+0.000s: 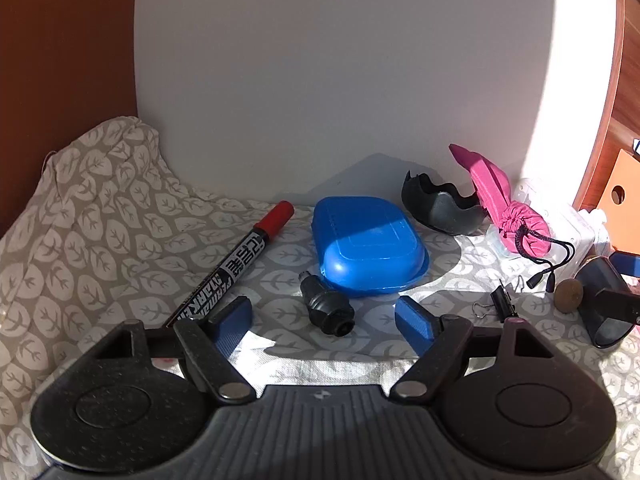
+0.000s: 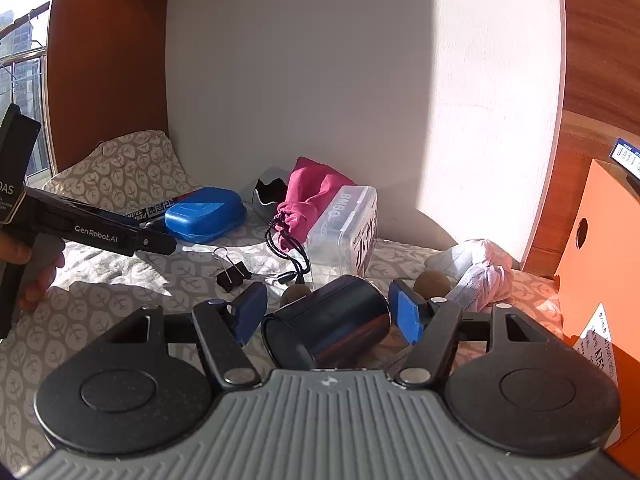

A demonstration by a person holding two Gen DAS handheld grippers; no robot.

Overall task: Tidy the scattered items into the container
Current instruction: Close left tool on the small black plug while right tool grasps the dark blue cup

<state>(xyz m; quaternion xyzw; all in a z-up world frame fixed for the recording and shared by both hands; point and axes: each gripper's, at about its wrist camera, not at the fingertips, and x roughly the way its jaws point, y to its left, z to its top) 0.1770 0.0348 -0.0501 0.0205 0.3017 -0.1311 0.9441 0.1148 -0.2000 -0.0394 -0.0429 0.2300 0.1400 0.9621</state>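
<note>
A leaf-print cloth point(image 1: 100, 216) covers the surface, with an orange box point(image 2: 600, 248) at its right edge. The blue case point(image 1: 368, 248) sits mid-cloth, the marker point(image 1: 236, 264) just left of it. The right gripper point(image 2: 328, 316) brackets a dark cup point(image 2: 328, 324) lying on its side; whether the pads press it is unclear. The left gripper point(image 1: 324, 320), jaws part open, straddles a small black knob point(image 1: 328, 306) without touching it.

marker point(image 1: 236, 264) lower end hidden behind left tool's finger, orange box point(image 2: 600, 264) cut by frame edge
</note>
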